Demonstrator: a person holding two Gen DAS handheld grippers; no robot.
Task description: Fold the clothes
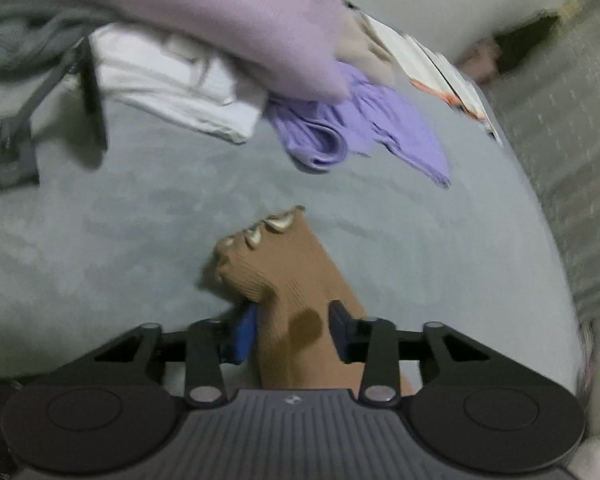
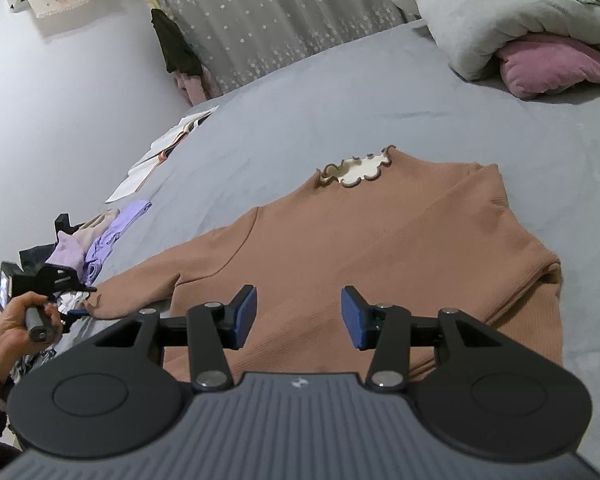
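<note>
A brown long-sleeved top (image 2: 380, 248) with a frilled cream collar (image 2: 360, 168) lies flat on the grey bed sheet (image 2: 340, 100). Its left sleeve stretches out toward the bed's edge. My left gripper (image 1: 292, 332) is shut on that sleeve (image 1: 296, 280) just behind the frilled cuff, and the fabric bunches against the blue pad (image 1: 242, 336). In the right wrist view a hand holds the left gripper (image 2: 76, 312) at the sleeve's end. My right gripper (image 2: 298, 318) hovers open over the top's lower part, with nothing between its pads.
Beyond the sleeve lie a purple garment (image 1: 340, 136), a folded white cloth (image 1: 172, 88), a blurred lilac cloth (image 1: 220, 20) and grey clothing (image 1: 20, 40). An open book (image 2: 168, 144) rests at the bed's edge. A grey duvet (image 2: 480, 20) and pink pillow (image 2: 552, 64) fill the far right.
</note>
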